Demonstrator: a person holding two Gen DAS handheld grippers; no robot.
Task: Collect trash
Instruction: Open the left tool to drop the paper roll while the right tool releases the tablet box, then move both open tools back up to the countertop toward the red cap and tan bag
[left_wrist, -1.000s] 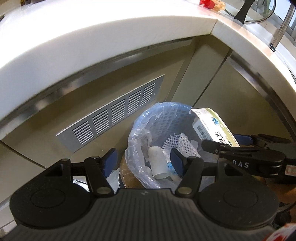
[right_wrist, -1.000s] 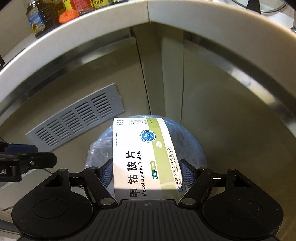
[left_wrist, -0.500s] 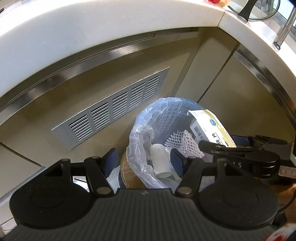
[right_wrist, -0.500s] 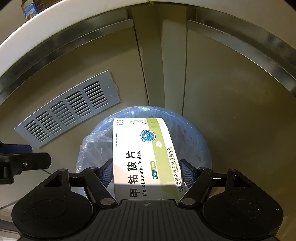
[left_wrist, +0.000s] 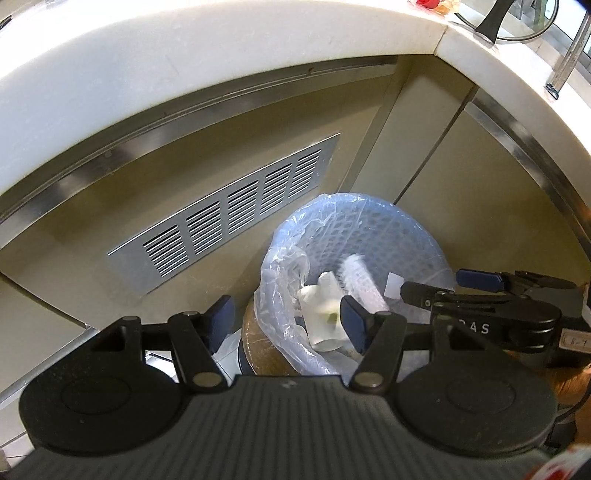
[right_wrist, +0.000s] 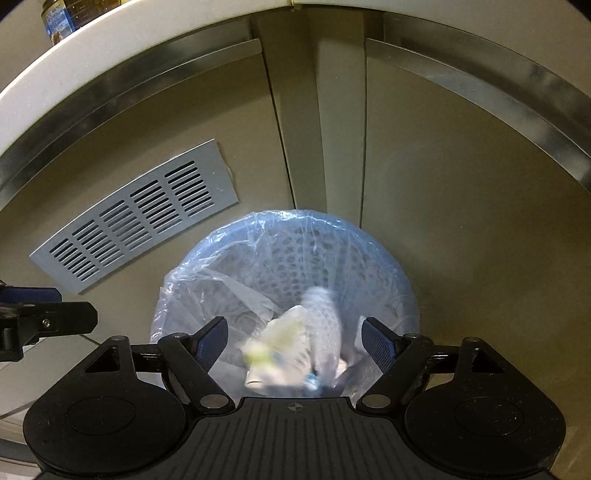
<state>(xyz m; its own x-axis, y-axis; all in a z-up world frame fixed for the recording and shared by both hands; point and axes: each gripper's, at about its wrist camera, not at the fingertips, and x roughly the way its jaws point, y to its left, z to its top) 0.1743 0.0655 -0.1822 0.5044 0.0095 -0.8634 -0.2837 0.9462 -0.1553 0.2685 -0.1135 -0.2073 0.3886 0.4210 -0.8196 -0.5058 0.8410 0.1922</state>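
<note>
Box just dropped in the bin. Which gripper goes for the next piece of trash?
Probably left. The left gripper hangs open and empty beside the bin, while the right gripper, directly over it, has just been opening, with the blurred box falling below.

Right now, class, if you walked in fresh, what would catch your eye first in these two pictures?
First, the blue bin lined with a clear plastic bag, standing on the floor in the corner of the cabinets. Inside it, a blurred white-and-green box lies among the white rubbish, just below the open right hand-held gripper, whose jaws have just been opening. A slatted grey vent sits on the cabinet front at left.
</note>
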